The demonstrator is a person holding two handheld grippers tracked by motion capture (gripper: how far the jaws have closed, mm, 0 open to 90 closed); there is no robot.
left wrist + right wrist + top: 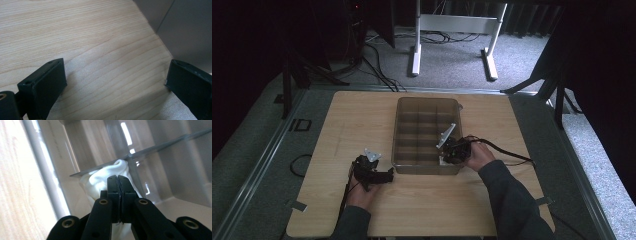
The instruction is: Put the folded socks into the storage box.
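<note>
Wood table (362, 125): left gripper (113, 82) agape, right gripper (117, 180) pinching white cloth (100, 181) w/in bin (402, 150)

Matt wood-grain table (362, 115), glossy translucent plastic organiser (401, 125), white cloth (100, 181)

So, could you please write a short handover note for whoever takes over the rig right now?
Left gripper: open, holding nothing, low over the wooden table just left of the compartment box.
Right gripper: jaws closed, pressed into a white cloth in the box's near right corner compartment.
Done: the cloth sits bunched inside that compartment, against a divider.
Left: whether the jaws actually pinch the fabric cannot be told; probably release and withdraw. The other compartments look empty in the high view.
</note>
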